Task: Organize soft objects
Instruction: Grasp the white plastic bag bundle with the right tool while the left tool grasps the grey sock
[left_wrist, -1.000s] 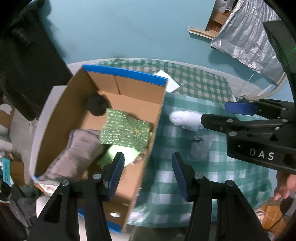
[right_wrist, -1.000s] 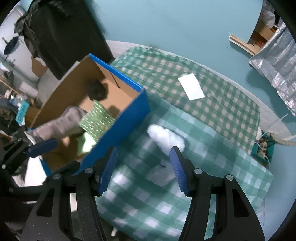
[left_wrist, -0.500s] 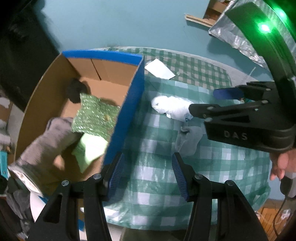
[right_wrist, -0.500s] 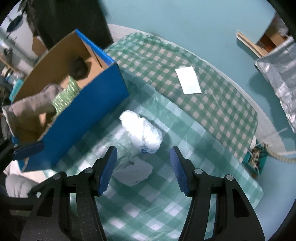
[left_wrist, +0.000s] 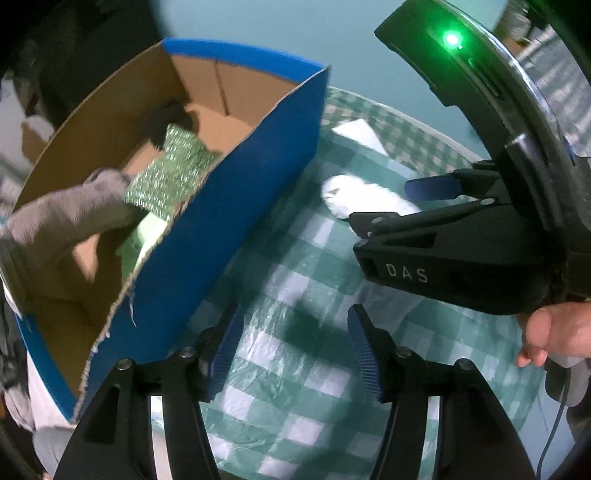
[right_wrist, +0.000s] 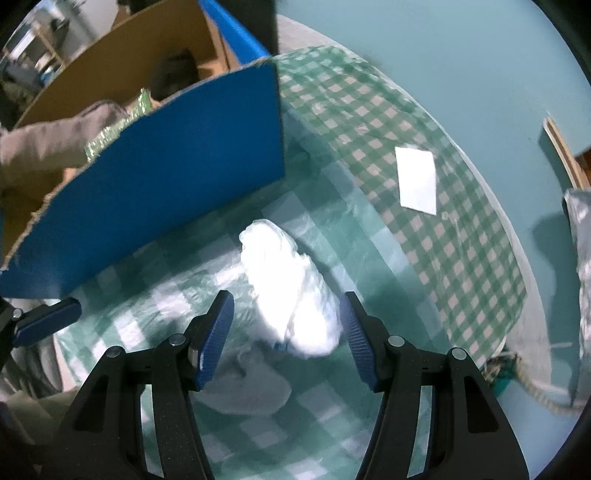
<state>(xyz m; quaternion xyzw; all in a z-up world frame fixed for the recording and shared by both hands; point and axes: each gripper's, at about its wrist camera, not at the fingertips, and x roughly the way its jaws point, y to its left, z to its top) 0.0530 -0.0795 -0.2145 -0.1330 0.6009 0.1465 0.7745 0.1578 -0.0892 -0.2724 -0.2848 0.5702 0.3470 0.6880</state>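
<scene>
A white crumpled soft bundle (right_wrist: 291, 288) lies on the green checked tablecloth (right_wrist: 424, 240); it also shows in the left wrist view (left_wrist: 362, 195). A grey cloth (right_wrist: 251, 391) lies just in front of it. My right gripper (right_wrist: 288, 336) is open, its jaws on either side of the bundle's near end. My left gripper (left_wrist: 295, 350) is open and empty above the cloth beside the box. The blue-sided cardboard box (left_wrist: 229, 206) holds a grey cloth (left_wrist: 66, 214), a green sparkly pad (left_wrist: 173, 173), a pale green item (left_wrist: 142, 236) and a dark object (left_wrist: 166, 118).
A white paper card (right_wrist: 417, 181) lies on the far part of the table. The box's blue wall (right_wrist: 155, 195) stands close to the left of the bundle. A teal floor lies beyond the table, with silver foil material (right_wrist: 580, 236) at the right.
Both grippers have moved right and down toward the table. The right gripper has closed in on the white bundle, which now sits between its jaws. The box has shifted left in both views.
</scene>
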